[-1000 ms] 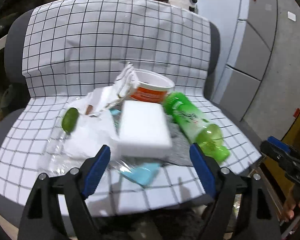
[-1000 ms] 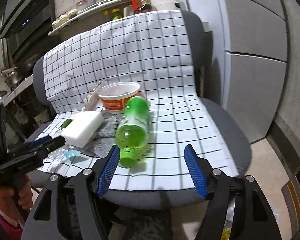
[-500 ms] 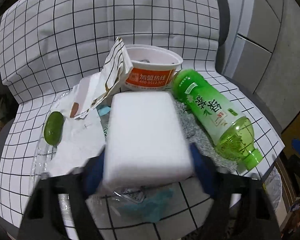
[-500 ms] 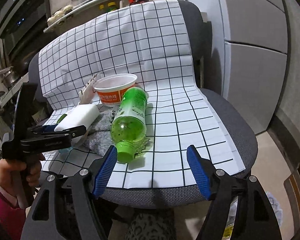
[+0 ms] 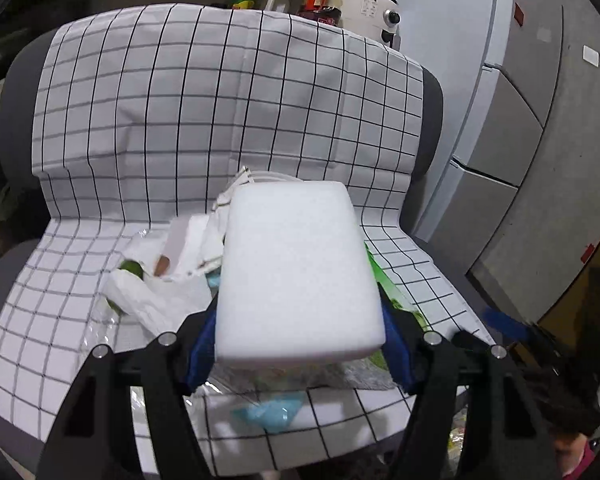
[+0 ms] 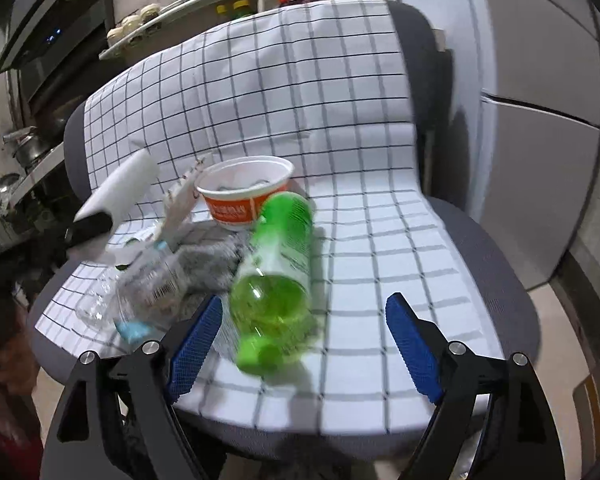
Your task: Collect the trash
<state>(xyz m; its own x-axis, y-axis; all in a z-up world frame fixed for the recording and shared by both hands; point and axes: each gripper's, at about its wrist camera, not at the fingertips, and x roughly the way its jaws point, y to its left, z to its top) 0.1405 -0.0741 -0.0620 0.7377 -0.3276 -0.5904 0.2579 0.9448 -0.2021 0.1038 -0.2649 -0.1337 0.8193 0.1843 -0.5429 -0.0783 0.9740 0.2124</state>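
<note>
**Holding the foam block up off the chair**

A white rectangular foam block is clamped between the blue pads of the left claw and lifted clear of the seat, tilted up at its far end. From the right wrist view the same block is seen raised at the left, above the pile.

The right claw is spread wide with nothing in it, hung just in front of the seat edge. A green plastic bottle is laid on its side between the pads' line of sight, cap end nearest the camera.

The rest of the trash is left on the grey chair, which is draped with a white black-grid cloth:
- a white-and-orange paper bowl, upright, just behind the bottle
- a crushed clear plastic bottle beside a grey rag
- crumpled white paper with a small green item partly tucked under it
- a light blue scrap near the front edge
</note>
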